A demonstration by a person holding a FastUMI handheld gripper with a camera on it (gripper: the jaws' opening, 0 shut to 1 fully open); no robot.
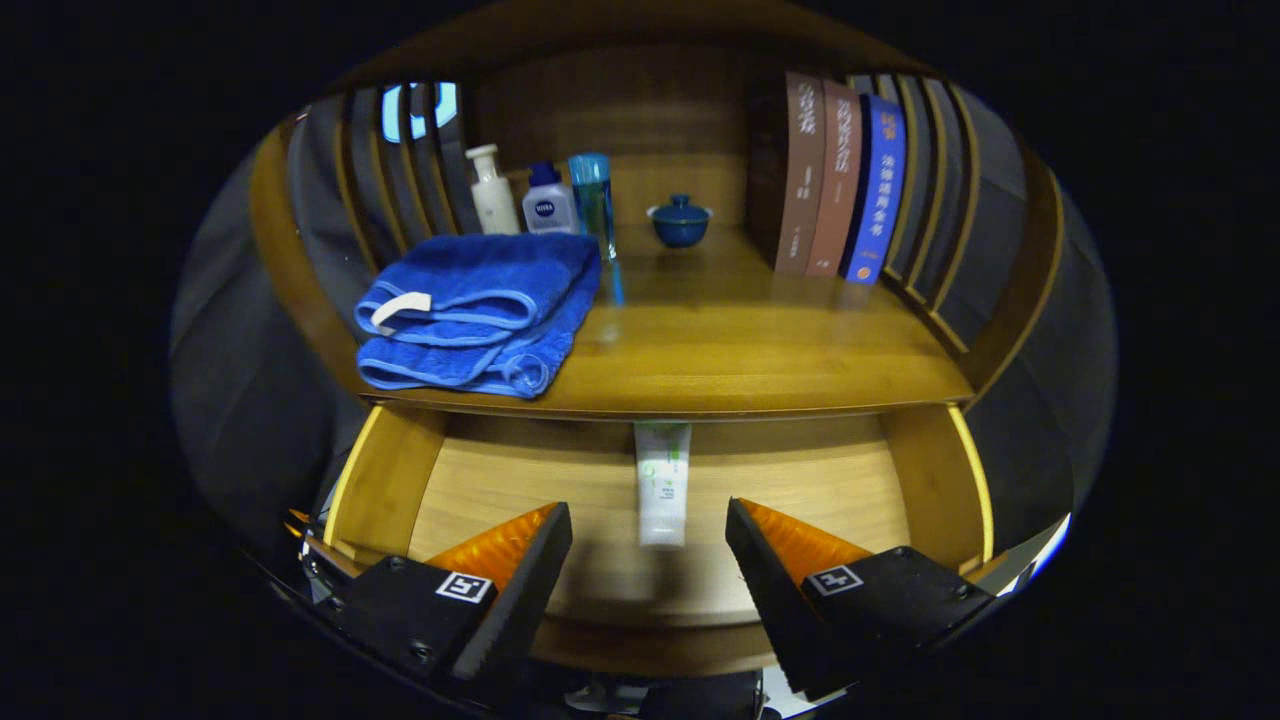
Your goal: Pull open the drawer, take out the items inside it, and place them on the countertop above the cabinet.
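Drawer's hanging open, gripper hovering over it with nothing in it

The gripper (648, 540) is holding its 2 fingers spread wide above the open drawer (385, 480), with a white tube (662, 485) lying just ahead between them. Beyond that, the countertop (740, 360) is carrying a folded blue towel (480, 310), 3 bottles (545, 200), a blue lidded cup (680, 220) and 3 books (835, 180).

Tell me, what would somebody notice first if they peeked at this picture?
Probably the bright blue folded towel on the wooden countertop, with small bottles behind it. Next, the open drawer below, where a white tube lies alone, its back end tucked under the countertop. The hand-held gripper hangs open over the drawer, the tube between its fingers.
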